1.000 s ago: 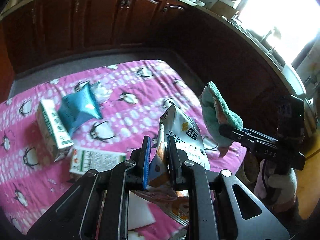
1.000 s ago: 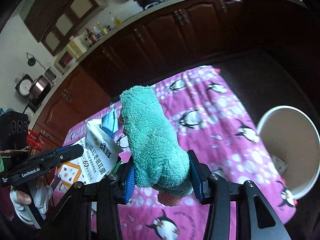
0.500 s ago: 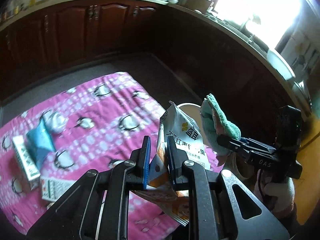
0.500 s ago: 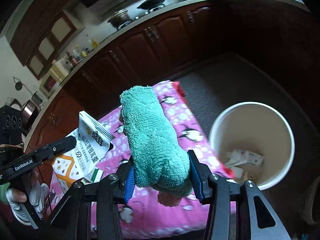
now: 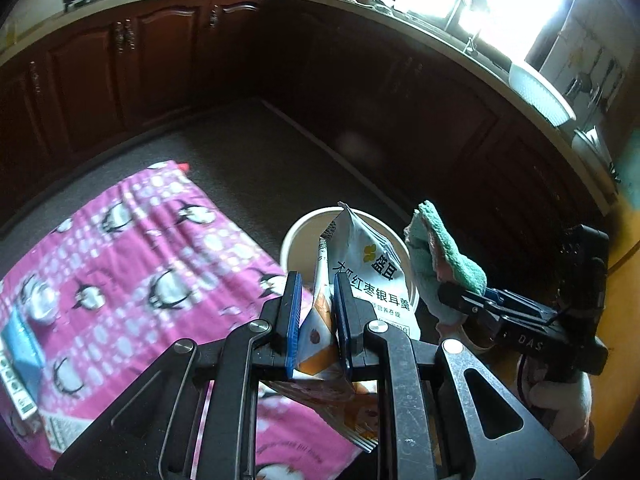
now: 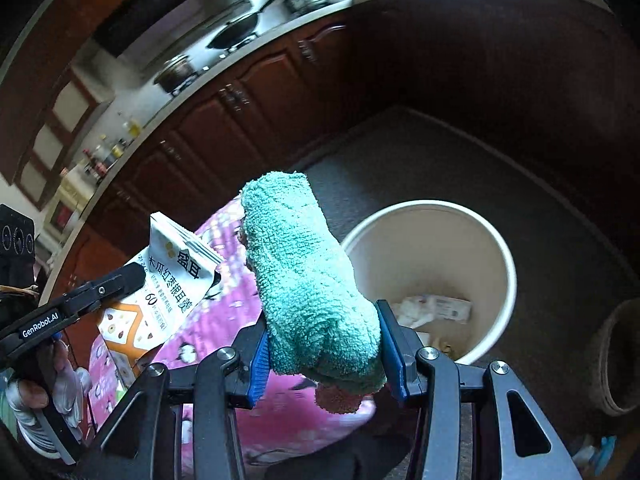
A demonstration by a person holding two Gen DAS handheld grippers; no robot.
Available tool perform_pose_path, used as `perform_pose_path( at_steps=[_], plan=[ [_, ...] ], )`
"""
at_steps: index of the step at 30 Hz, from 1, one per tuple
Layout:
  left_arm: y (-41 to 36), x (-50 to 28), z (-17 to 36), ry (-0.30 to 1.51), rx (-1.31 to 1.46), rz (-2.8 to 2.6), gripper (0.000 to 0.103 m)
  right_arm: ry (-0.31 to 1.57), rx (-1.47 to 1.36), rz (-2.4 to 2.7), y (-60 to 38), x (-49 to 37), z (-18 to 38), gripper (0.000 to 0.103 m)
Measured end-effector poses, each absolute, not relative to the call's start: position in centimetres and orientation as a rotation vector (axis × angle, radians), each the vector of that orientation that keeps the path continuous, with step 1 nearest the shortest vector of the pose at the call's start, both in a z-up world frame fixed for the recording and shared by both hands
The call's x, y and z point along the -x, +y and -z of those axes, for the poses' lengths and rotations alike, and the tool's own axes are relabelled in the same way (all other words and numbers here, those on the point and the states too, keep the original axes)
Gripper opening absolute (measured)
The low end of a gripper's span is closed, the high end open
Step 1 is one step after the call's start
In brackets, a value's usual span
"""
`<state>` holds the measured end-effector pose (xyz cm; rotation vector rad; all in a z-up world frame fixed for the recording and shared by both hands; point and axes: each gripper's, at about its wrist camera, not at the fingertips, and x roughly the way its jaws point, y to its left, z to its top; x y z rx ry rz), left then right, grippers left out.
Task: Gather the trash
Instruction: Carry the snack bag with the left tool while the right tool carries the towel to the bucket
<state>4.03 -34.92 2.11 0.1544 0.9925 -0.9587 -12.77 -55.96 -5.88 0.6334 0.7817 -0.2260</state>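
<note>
My left gripper is shut on a white and orange snack bag, held just in front of the white bin. The bag also shows in the right wrist view. My right gripper is shut on a rolled teal cloth, held above the mat's edge, left of the bin. The cloth also shows in the left wrist view. The bin holds some white paper scraps.
A pink penguin-print mat lies on the dark floor, with a blue packet and a green and white carton at its left edge. Dark wood cabinets ring the room. A brown pot stands right of the bin.
Both grippers have swung right from over the mat toward the bin, carrying the bag and the cloth. The bin now sits close ahead in both views.
</note>
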Motion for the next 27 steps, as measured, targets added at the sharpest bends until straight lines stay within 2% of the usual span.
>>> perform_pose_path(
  at_steps=[10, 23, 27],
  plan=[
    [-40.4, -4.8, 1.1, 1.033, -0.167, 0.933, 0.014, 0.837, -0.7, 0.299, -59.2, 13.2, 9.1, 0.045],
    [-43.0, -5.7, 4.7, 1.096, -0.153, 0.895, 0.015, 0.942, -0.754, 0.39, -60.7, 11.7, 13.4, 0.046],
    [-43.3, -6.0, 5.2, 1.116, -0.145, 0.901, 0.016, 0.95, -0.744, 0.414, -61.1, 11.3, 13.7, 0.051]
  ],
)
